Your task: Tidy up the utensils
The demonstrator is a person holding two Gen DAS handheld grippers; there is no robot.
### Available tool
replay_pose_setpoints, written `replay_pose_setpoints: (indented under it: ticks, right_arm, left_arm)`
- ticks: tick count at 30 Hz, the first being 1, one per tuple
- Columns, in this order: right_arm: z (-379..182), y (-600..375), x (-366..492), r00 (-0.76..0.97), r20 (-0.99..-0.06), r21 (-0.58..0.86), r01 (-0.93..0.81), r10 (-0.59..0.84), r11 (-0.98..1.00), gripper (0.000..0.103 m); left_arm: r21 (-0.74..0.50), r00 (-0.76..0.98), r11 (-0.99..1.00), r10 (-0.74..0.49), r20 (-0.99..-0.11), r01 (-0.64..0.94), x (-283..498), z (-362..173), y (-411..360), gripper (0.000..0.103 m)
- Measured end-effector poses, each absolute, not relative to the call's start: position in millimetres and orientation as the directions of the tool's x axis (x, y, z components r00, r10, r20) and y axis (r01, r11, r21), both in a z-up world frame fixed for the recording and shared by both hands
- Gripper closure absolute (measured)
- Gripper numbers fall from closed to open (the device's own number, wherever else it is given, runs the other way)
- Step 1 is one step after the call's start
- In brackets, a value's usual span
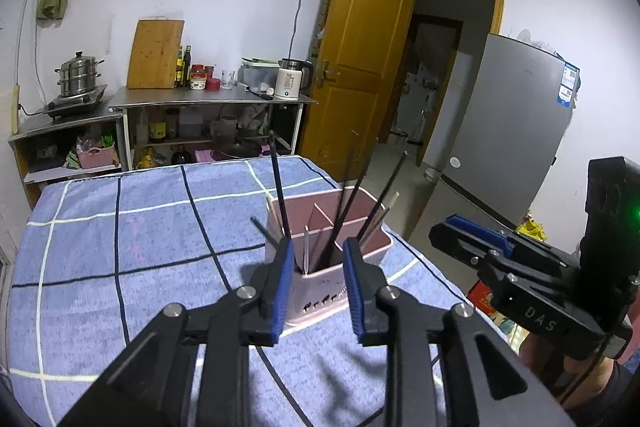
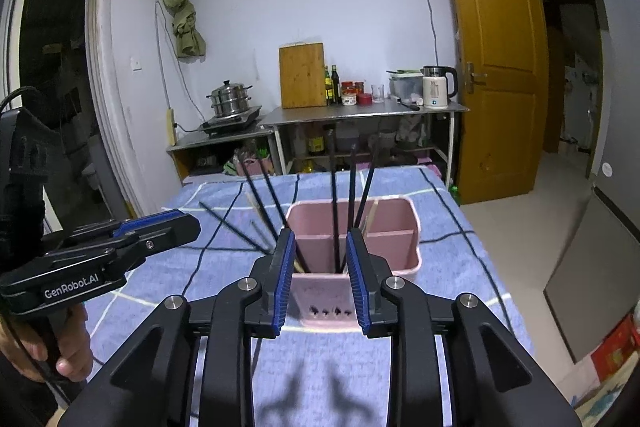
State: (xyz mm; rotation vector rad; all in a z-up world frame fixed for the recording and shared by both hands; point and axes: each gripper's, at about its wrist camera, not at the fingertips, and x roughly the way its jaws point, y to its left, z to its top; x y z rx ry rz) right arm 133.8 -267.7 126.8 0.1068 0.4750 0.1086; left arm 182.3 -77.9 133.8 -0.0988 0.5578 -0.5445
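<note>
Chopsticks [image 2: 334, 195] ahead of both open, empty grippers [image 2: 318, 247] look stiff, slippery; pinch mid-shaft above pink holder [image 2: 396, 227].

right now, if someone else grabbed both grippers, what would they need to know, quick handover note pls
Left gripper: open, empty, held just in front of the pink utensil holder.
Right gripper: open, empty, also facing the holder from its near side.
The holder stands upright on the blue checked cloth, with its compartments showing.
Done: the dark chopsticks stand in the holder, leaning fanned out; a few pale sticks sit beside them.
Left: no loose utensils show on the cloth in either view, so probably only straightening the leaning chopsticks, if anything. Which compartment each sits in is hard to tell.
</note>
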Motion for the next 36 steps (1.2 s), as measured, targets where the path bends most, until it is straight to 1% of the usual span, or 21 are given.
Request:
replay_pose_setpoints:
  ticks: [1, 3, 8, 13, 15, 19, 26, 29, 34, 36]
  right_arm:
    - [124, -266, 132, 0.882, -0.453, 0.128, -0.078, 0.129, 0.989, 0.076]
    - [118, -264, 127, 0.880, -0.457, 0.133, -0.078, 0.131, 0.988, 0.076]
    - [104, -257, 117, 0.876, -0.465, 0.127, -0.079, 0.130, 0.989, 0.075]
    - [94, -251, 104, 0.885, -0.449, 0.111, -0.078, 0.120, 0.991, 0.075]
    - [90, -248, 99, 0.892, -0.436, 0.098, -0.083, 0.118, 0.992, 0.074]
    - [80, -245, 91, 0.896, -0.430, 0.093, -0.076, 0.108, 0.993, 0.069]
    - [66, -245, 84, 0.894, -0.439, 0.101, -0.054, 0.093, 0.993, 0.069]
    - [61, -245, 77, 0.905, -0.419, 0.099, -0.039, 0.077, 0.994, 0.069]
    - [52, -244, 67, 0.928, -0.370, 0.083, -0.019, 0.049, 0.996, 0.069]
    - [50, -242, 66, 0.930, -0.365, 0.077, -0.023, 0.050, 0.997, 0.069]
  left_arm:
    - [-0.236, 0.712, 0.855, -0.516, -0.476, 0.462, 180, 131, -77, 0.070]
    - [-0.241, 0.713, 0.855, -0.516, -0.475, 0.459, 175, 126, -75, 0.069]
    - [-0.259, 0.725, 0.858, -0.514, -0.460, 0.444, 163, 113, -69, 0.069]
    - [-0.240, 0.754, 0.872, -0.490, -0.439, 0.427, 151, 101, -66, 0.069]
    - [-0.222, 0.764, 0.882, -0.471, -0.441, 0.415, 147, 93, -65, 0.069]
    - [-0.200, 0.764, 0.891, -0.452, -0.460, 0.407, 142, 78, -66, 0.069]
    - [-0.199, 0.782, 0.902, -0.432, -0.448, 0.384, 133, 62, -62, 0.069]
    - [-0.178, 0.797, 0.911, -0.412, -0.441, 0.372, 128, 57, -63, 0.069]
    - [-0.159, 0.836, 0.922, -0.387, -0.389, 0.353, 117, 52, -62, 0.069]
    - [-0.156, 0.837, 0.924, -0.383, -0.391, 0.350, 117, 50, -63, 0.069]
